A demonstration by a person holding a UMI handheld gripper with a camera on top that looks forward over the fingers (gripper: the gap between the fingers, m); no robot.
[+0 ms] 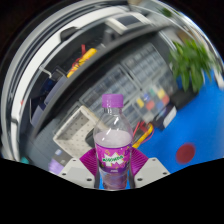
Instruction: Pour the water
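the bottle (114,140) is clear, glossy plastic, capped in smooth purple plastic, with a shiny magenta label wrapped round it. the gripper (113,172) has matt pink pads (92,163) on pale, dull fingers pressing the bottle from both sides. the blue table (196,122) looks smooth and matt. the plant (190,62) has soft green leaves.

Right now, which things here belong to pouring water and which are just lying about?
For the job:
- bottle with a purple cap and label, standing upright between the fingers
- hand-held gripper, fingers at either side of the bottle's lower part

Just lying about:
- keyboard beyond the bottle
- potted plant
- blue table
- red disc
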